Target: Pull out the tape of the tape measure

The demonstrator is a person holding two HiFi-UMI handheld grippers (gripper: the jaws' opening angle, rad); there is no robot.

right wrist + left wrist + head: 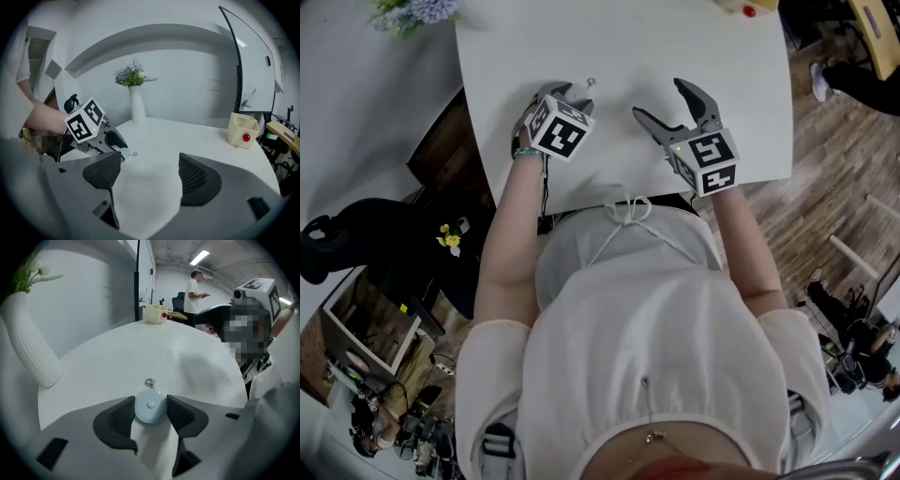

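Observation:
A small round pale-blue tape measure (150, 408) lies flat on the white table (117, 357), its metal ring tab (149, 382) pointing away from me. My left gripper (150, 402) points steeply down and has its two dark pads against the case's left and right sides. In the head view the left gripper (573, 95) is at the table's near left, with the ring tab (591, 82) just beyond it. My right gripper (658, 98) hovers open a short way to the right, with nothing between its fingers. The right gripper view shows the left gripper (114, 143) and the ring tab (135, 153).
A white ribbed vase (137, 105) with flowers stands at the far left of the table (675, 37). A cream box (243, 130) with a red knob sits at the far right corner. A person (193, 287) stands in the background. The table's near edge lies just under my wrists.

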